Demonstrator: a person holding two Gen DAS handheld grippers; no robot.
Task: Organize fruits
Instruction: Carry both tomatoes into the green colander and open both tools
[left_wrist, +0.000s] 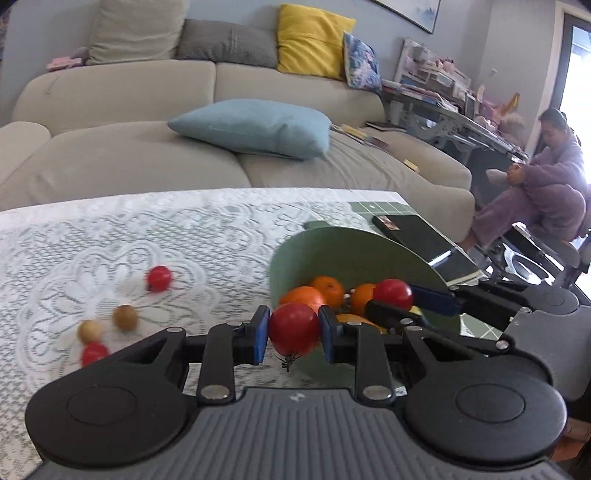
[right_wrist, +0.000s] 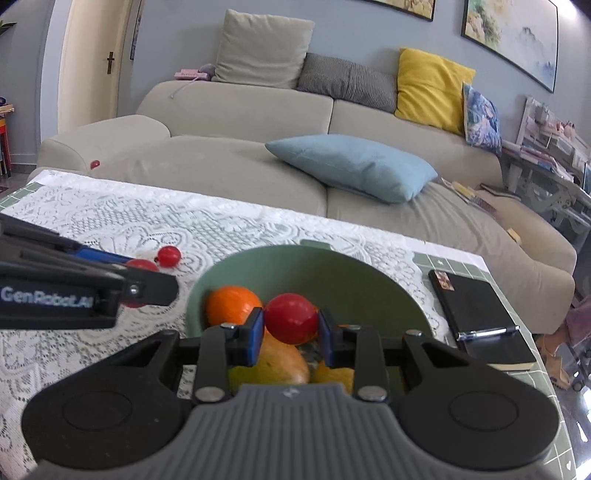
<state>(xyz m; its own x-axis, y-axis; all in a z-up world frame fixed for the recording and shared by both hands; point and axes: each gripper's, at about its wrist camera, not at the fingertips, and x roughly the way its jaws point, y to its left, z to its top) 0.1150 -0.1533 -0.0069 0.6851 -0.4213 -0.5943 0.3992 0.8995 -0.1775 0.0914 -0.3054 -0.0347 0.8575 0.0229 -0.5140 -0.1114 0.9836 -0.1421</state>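
Both grippers (left_wrist: 293, 328) (right_wrist: 291, 325) clamp tomatoes (left_wrist: 293, 328) (right_wrist: 291, 318); lower well inside bowl (right_wrist: 369, 280) before releasing, avoid bruising oranges (right_wrist: 232, 304).

A home living room: a beige sofa (right_wrist: 280, 122) with cushions (right_wrist: 354, 166) spans 12 o'clock, framed paintings (right_wrist: 513, 37) hang at 1 o'clock, a door (right_wrist: 99, 62) stands at 10 o'clock, and a lace-covered bench (right_wrist: 240, 221) sits in front.
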